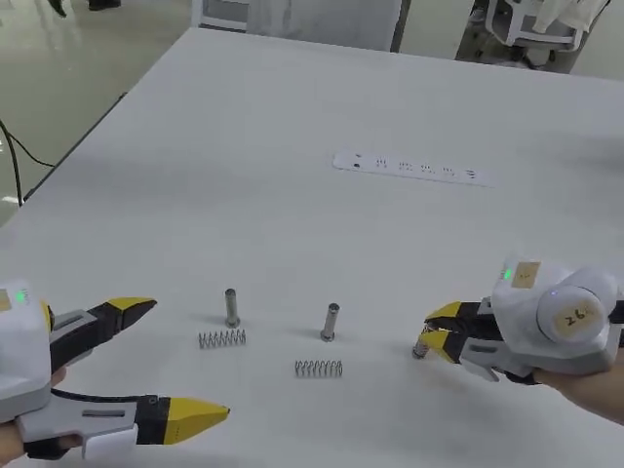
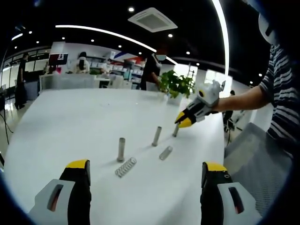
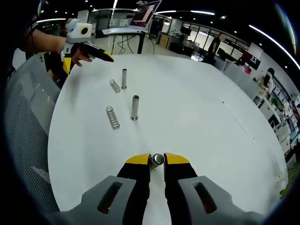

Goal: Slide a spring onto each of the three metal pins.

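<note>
Three metal pins stand upright on the white table (image 1: 292,224). The left pin (image 1: 231,305) has a loose spring (image 1: 222,338) lying in front of it. The middle pin (image 1: 331,322) has another spring (image 1: 319,369) lying just ahead of it. My right gripper (image 1: 437,331) is at the third pin (image 1: 419,349). In the right gripper view it (image 3: 156,161) is shut on a coiled spring (image 3: 152,163) at that pin's top. My left gripper (image 1: 185,361) hovers open at the near left, with nothing between its jaws (image 2: 145,165).
A white power strip (image 1: 414,169) lies flat further back on the table. The table's left edge (image 1: 88,136) runs diagonally, with a cable on the floor beyond. A potted plant (image 2: 176,84) stands past the table's far end.
</note>
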{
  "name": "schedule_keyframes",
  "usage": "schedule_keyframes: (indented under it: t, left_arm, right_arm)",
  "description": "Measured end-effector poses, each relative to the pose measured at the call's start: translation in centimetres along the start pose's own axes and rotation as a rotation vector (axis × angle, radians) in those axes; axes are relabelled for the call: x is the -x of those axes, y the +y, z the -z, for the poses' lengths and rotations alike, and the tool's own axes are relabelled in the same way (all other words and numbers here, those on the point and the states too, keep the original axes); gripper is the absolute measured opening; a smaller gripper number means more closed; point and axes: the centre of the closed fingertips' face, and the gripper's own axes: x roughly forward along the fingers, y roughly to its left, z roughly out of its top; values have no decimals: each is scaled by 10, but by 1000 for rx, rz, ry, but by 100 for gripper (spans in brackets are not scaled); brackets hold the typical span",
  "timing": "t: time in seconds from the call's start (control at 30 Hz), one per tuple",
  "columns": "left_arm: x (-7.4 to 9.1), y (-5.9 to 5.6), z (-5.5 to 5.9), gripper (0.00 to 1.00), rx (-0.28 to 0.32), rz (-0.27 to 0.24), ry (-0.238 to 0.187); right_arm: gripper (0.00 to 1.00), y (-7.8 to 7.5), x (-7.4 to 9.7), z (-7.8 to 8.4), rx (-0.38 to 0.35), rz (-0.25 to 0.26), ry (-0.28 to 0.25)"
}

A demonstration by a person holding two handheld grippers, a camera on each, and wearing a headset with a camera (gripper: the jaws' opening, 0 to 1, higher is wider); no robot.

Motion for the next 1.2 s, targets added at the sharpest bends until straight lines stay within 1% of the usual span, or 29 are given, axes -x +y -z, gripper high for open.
schedule_keyframes:
  t: [0.17,0.27,0.4,0.53,0.67,0.9,1.03,1.07,1.2]
  left_arm:
    - [0,0,2,96,-2,0,4]
    - [1,2,2,96,-1,-13,1]
    - [2,2,1,96,4,-12,-3]
    - [2,2,0,96,4,-14,-2]
    - [3,3,0,96,5,-18,-5]
    - [4,3,-1,96,3,-16,-6]
    - [4,4,-2,96,5,-18,-9]
    - [4,4,-2,96,5,-18,-10]
    - [3,3,-3,96,1,-12,-9]
  right_arm:
    - [8,1,0,-1,16,-2,-7]
    - [8,1,0,-1,16,-4,-4]
    - [11,3,-1,-2,32,-13,-3]
    - [12,3,-1,-1,40,-12,5]
    - [13,2,1,-4,39,-4,-3]
    - [12,2,10,-16,37,-4,-32]
    - [12,8,15,-27,42,-17,-58]
    - [11,11,16,-31,45,-27,-67]
    - [10,19,17,-39,60,-46,-78]
